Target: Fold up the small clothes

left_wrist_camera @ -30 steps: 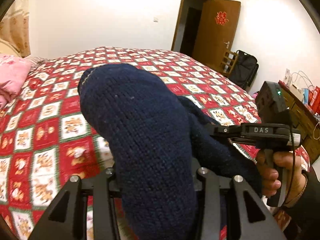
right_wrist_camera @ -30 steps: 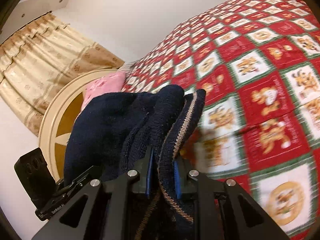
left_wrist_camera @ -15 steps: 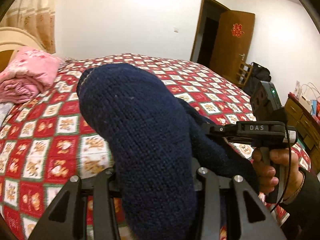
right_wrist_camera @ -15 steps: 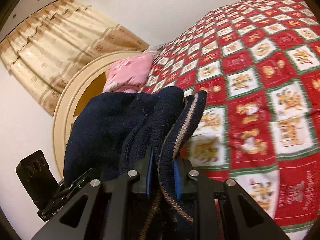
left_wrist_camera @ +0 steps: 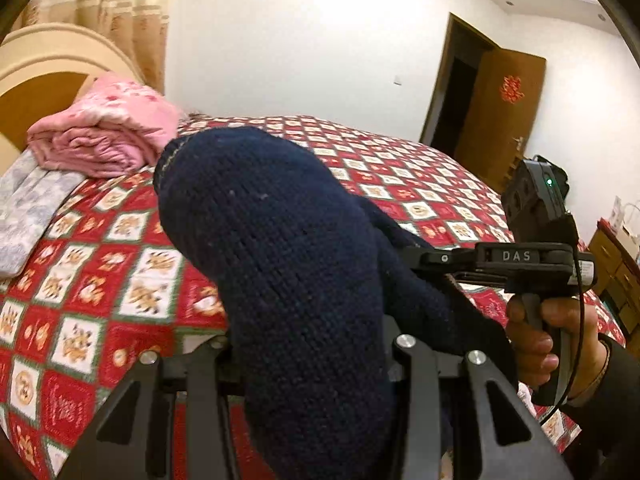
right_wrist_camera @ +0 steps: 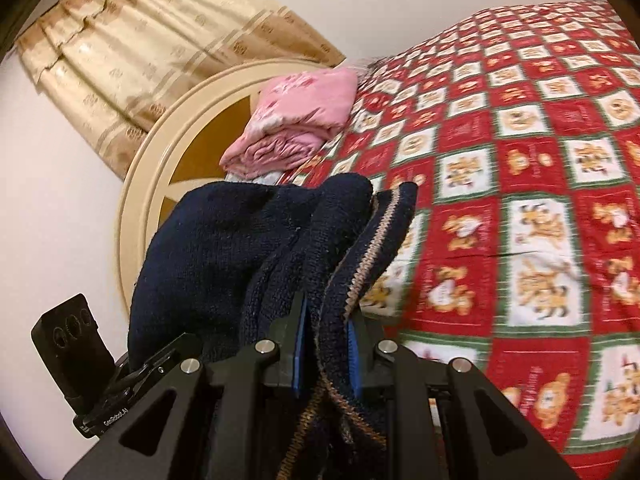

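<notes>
A wide bed (left_wrist_camera: 400, 184) is covered by a red quilt (right_wrist_camera: 540, 160) of white squares with orange figures. At its head, against the cream headboard (right_wrist_camera: 168, 128), a folded pink blanket (left_wrist_camera: 108, 132) lies on a pale grey patterned cloth (left_wrist_camera: 28, 208).

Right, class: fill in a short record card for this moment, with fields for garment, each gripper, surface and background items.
garment: navy knit, tan-striped edge, held up off the bed
left gripper: shut on the knit's bulky part
right gripper: shut on the striped edge, blue pads pressing it
surface: bed with red checked quilt
background: folded pink bedding by the headboard; curtain; open brown door
</notes>
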A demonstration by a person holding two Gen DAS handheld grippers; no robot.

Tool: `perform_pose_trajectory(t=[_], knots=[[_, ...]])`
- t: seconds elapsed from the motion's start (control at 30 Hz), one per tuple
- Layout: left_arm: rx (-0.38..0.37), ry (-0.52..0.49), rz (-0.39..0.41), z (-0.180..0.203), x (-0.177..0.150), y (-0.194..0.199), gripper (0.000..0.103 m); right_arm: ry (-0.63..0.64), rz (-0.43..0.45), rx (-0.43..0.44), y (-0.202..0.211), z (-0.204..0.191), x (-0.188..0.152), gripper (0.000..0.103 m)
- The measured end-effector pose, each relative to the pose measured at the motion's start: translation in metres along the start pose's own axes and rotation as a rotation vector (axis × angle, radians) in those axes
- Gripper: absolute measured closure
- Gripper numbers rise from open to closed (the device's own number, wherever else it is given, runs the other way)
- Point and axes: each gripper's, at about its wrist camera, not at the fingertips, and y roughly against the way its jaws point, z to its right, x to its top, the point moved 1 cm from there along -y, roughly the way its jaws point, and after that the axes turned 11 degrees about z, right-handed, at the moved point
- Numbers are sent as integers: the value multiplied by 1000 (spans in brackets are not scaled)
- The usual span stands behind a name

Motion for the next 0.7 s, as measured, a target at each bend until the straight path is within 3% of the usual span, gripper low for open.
perform_pose_trajectory(t=[0.4,0.7], knots=[[62,57,-2,-56,-18,21,61,33,-81,36,-57,-45,-24,85],[79,119,-67,-89,-45,8,61,24,-136,14,-92,-40,-42,86]])
